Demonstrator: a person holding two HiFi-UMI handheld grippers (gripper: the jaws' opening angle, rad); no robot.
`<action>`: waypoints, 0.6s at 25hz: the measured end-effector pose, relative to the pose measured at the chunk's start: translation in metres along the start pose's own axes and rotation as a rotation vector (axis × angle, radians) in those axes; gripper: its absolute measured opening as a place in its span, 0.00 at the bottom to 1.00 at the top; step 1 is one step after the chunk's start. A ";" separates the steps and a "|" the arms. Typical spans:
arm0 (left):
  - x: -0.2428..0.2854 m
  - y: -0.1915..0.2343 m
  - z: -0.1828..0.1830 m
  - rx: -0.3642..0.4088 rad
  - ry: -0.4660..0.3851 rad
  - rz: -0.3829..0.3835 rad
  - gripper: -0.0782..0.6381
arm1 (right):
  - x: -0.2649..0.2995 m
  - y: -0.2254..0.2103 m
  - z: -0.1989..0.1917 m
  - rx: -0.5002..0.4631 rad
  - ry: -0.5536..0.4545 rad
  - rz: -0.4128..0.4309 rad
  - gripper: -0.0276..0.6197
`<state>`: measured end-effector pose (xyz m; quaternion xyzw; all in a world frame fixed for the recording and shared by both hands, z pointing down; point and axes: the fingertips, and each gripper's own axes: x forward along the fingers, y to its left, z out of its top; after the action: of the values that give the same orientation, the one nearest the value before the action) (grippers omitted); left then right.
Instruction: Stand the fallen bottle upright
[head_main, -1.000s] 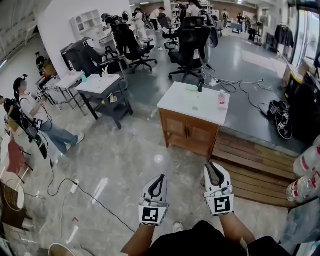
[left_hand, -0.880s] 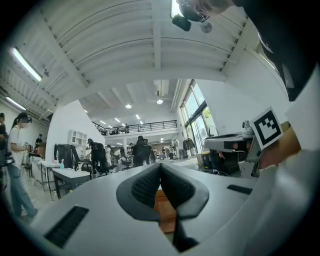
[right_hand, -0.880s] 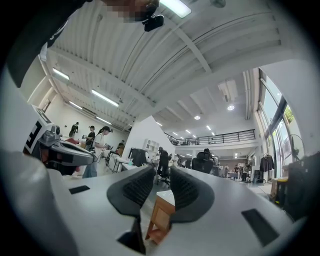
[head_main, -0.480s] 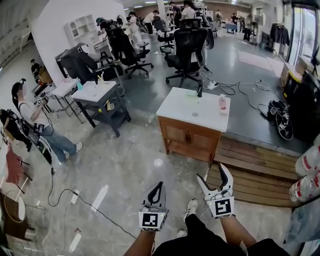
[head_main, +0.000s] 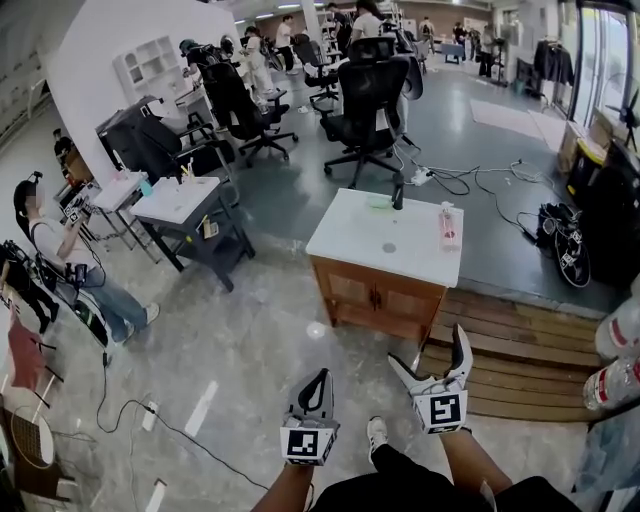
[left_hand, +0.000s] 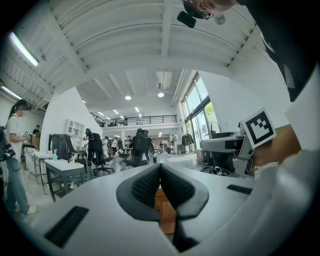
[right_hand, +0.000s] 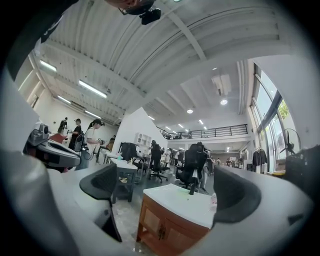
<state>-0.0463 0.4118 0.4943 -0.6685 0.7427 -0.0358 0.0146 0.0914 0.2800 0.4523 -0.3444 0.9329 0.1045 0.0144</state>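
Note:
A pale pink bottle (head_main: 447, 226) lies on its side on the white top of a wooden cabinet (head_main: 372, 238), near its right edge. In the right gripper view the bottle (right_hand: 214, 200) shows small on the cabinet (right_hand: 172, 220), partly behind the right jaw. Both grippers are held low, well short of the cabinet. My left gripper (head_main: 318, 382) is shut with nothing in it; its pads meet (left_hand: 160, 167). My right gripper (head_main: 428, 347) is opening wide, with nothing between its jaws (right_hand: 170, 187).
A black upright fixture (head_main: 397, 190) stands at the cabinet's back edge. A slatted wooden platform (head_main: 520, 350) lies to the right of the cabinet. Office chairs (head_main: 365, 95), a grey desk (head_main: 180, 200), a seated person (head_main: 60, 250) and floor cables (head_main: 130, 400) lie beyond and to the left.
The cabinet has come nearer as the person walked toward it. The right gripper's jaws went from shut to wide apart. The left gripper stayed shut.

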 end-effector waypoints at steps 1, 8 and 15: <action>0.014 0.007 -0.001 0.001 0.003 0.002 0.13 | 0.014 -0.006 0.000 0.003 -0.006 -0.004 0.97; 0.110 0.051 -0.002 -0.024 0.070 0.067 0.13 | 0.099 -0.049 -0.011 0.007 0.010 -0.011 0.97; 0.200 0.060 0.003 -0.001 0.054 0.006 0.13 | 0.166 -0.104 -0.037 0.019 0.067 -0.033 0.97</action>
<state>-0.1272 0.2192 0.4926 -0.6651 0.7448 -0.0534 -0.0058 0.0339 0.0892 0.4529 -0.3630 0.9279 0.0840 -0.0118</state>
